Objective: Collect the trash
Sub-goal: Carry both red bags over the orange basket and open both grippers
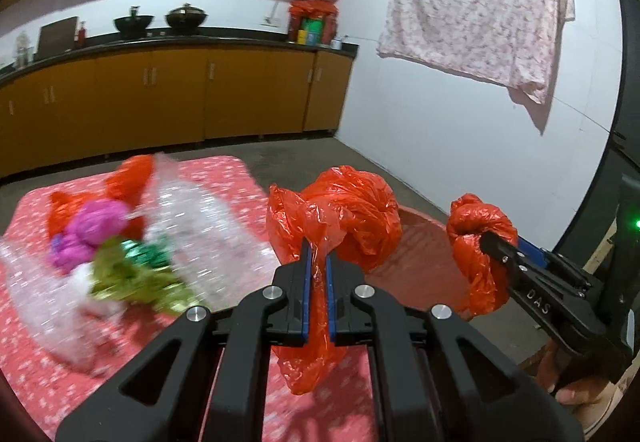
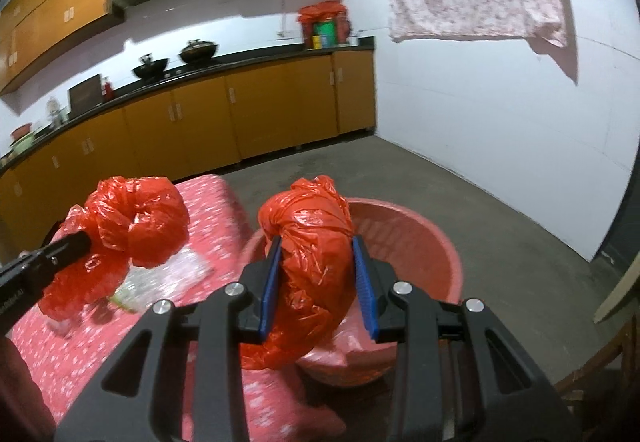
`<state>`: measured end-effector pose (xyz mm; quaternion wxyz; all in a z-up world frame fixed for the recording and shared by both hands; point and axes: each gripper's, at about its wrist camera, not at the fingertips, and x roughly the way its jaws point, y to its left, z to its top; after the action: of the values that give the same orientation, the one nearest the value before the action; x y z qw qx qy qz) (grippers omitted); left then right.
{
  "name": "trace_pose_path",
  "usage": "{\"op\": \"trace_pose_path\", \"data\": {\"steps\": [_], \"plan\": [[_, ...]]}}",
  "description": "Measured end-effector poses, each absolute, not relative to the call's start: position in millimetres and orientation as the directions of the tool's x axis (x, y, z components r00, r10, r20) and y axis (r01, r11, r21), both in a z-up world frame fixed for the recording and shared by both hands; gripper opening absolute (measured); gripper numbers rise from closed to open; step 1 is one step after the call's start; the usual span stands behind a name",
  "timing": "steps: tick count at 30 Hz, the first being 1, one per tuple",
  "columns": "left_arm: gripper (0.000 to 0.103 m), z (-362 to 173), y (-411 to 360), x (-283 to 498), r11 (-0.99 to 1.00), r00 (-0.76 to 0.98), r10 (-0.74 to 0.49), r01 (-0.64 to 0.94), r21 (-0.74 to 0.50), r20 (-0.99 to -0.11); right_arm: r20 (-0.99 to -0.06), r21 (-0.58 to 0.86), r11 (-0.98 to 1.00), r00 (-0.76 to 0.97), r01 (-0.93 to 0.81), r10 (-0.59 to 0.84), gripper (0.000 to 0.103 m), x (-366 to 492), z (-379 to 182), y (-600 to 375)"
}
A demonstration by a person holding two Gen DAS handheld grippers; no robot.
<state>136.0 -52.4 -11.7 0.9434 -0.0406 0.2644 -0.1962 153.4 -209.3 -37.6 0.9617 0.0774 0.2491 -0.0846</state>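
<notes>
Over the pink basin (image 2: 420, 238), one red bag wad (image 2: 316, 254) is clamped in the right tongs (image 2: 318, 282); beside it, another wad (image 1: 340, 217) is pinched thinly by the left tongs (image 1: 318, 274). Slippage risk: thin film could tear and be dropped onto the worktop (image 1: 240, 177).

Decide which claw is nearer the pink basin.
Right. The right claw, shut on a red bag, hangs over the pink basin; the left claw holds its bag beside it.
</notes>
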Motion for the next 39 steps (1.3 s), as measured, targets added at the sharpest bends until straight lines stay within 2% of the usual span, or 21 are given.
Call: {"op": "trace_pose_path", "data": {"steps": [10, 24, 27, 28, 29, 31, 33, 34, 36, 39], "plan": [[0.006, -29, -106, 185, 0.881, 0.720, -0.467, 0.425, -0.206, -0.513, -0.507, 0.148, 0.945, 0.843, 0.292, -0.181, 0.034, 188, -59, -259], [0.006, -46, -146, 223, 0.858, 0.669, -0.501, 0.467, -0.215, -0.548, -0.510, 0.188, 0.926, 0.838, 0.328, -0.193, 0.034, 213, -78, -278], [0.006, -51, -151, 229, 0.857, 0.650, -0.503, 0.462, -0.230, -0.570, -0.511, 0.205, 0.923, 0.840, 0.326, -0.183, 0.039, 214, -81, -282], [0.012, -53, -152, 232, 0.857, 0.643, -0.504, 0.454, -0.242, -0.577, -0.508, 0.211, 0.920, 0.842, 0.329, -0.184, 0.040, 212, -82, -283], [0.015, -55, -150, 234, 0.855, 0.632, -0.509, 0.451, -0.257, -0.585, -0.506, 0.216, 0.920, 0.843, 0.328, -0.181, 0.046, 211, -82, -283], [0.042, -57, -147, 236, 0.862, 0.632, -0.500, 0.432, -0.266, -0.593, -0.499, 0.217, 0.916, 0.845, 0.338, -0.193, 0.054, 207, -82, -284], [0.052, -57, -140, 233, 0.872, 0.647, -0.483, 0.411, -0.264, -0.590, -0.499, 0.209, 0.913, 0.841, 0.350, -0.208, 0.062, 203, -82, -285], [0.053, -57, -136, 232, 0.876, 0.651, -0.478, 0.406, -0.262, -0.589, -0.499, 0.205, 0.912, 0.840, 0.356, -0.215, 0.065, 201, -83, -285], [0.059, -54, -127, 228, 0.887, 0.668, -0.457, 0.389, -0.248, -0.587, -0.494, 0.198, 0.910, 0.839, 0.365, -0.229, 0.080, 197, -83, -285], [0.073, -48, -114, 218, 0.904, 0.703, -0.423, 0.365, -0.220, -0.572, -0.474, 0.174, 0.912, 0.843, 0.371, -0.253, 0.094, 190, -81, -277]]}}
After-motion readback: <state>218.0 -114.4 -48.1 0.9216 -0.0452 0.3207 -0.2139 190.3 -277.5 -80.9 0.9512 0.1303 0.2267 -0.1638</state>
